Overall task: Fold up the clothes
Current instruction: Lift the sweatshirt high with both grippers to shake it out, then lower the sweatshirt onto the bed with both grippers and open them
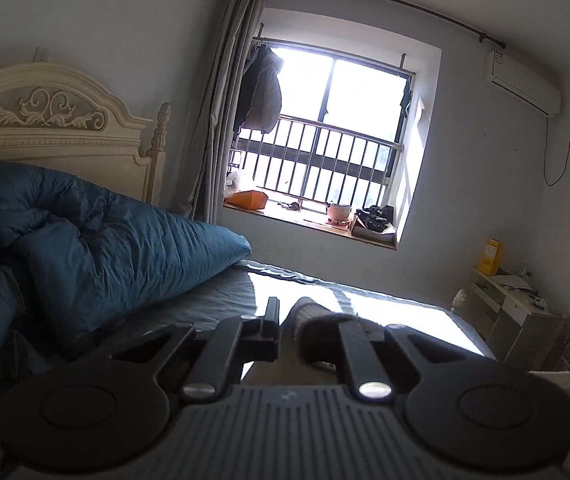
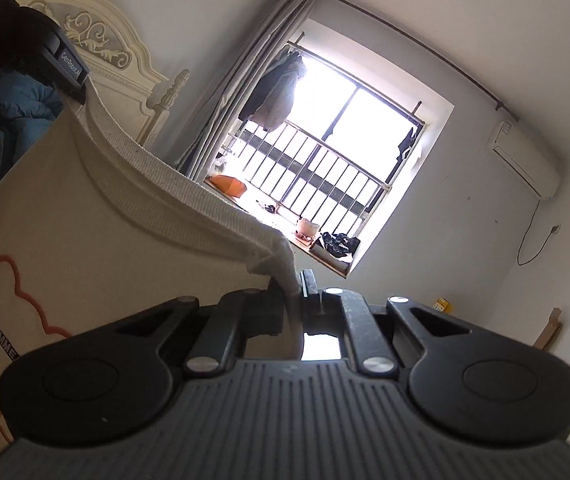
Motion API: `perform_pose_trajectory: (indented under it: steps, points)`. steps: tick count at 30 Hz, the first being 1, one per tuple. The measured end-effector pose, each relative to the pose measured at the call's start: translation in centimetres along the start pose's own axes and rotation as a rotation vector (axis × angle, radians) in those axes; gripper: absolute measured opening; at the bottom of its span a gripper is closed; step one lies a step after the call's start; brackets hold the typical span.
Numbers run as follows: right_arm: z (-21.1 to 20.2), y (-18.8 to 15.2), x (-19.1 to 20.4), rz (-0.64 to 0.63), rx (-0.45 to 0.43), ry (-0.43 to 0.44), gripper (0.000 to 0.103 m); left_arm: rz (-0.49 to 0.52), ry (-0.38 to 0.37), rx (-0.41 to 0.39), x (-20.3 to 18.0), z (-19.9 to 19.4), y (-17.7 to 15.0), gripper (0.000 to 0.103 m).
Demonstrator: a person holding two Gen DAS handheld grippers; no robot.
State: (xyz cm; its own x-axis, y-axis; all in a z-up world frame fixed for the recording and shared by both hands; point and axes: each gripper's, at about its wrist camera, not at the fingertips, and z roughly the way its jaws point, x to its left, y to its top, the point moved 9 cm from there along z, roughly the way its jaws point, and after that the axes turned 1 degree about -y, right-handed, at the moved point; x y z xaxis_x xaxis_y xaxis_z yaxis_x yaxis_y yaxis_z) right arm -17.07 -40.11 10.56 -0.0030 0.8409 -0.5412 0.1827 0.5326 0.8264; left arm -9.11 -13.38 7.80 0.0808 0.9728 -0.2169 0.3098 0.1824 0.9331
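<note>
A cream shirt (image 2: 85,208) with a ribbed collar and an orange bear outline print hangs spread between both grippers, held up in the air. My right gripper (image 2: 295,280) is shut on the shirt's collar edge. My left gripper (image 1: 305,312) is shut on a ribbed bit of the same shirt (image 1: 311,314), above the bed. The left gripper's body also shows at the top left of the right wrist view (image 2: 57,60), at the shirt's other end.
A bed (image 1: 205,304) with a grey-blue sheet lies below, with a blue duvet (image 1: 97,240) bunched by the cream headboard (image 1: 53,128). A barred window (image 1: 325,148) is ahead, with a hanging jacket and a cluttered sill. A small cabinet (image 1: 513,316) stands at the right wall.
</note>
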Motion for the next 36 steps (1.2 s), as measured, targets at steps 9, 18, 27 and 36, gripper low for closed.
perform_pose_trajectory:
  steps: [9, 18, 27, 36]
  points:
    - [17.6, -8.2, 7.7, -0.044, 0.169, -0.008, 0.006, 0.171, -0.028, 0.094, 2.5, 22.2, -11.2, 0.014]
    - [32.6, -20.5, 16.2, -0.024, 0.372, -0.005, 0.006, 0.42, -0.04, 0.207, 2.7, 36.3, -26.0, 0.021]
    - [42.1, -31.6, 23.4, 0.07, 0.563, 0.112, 0.007, 0.473, -0.013, 0.455, 5.4, 43.2, -36.5, 0.053]
    - [45.2, -36.9, 26.9, 0.166, 0.715, 0.227, 0.042, 0.299, -0.054, 0.667, 8.6, 41.4, -36.3, 0.075]
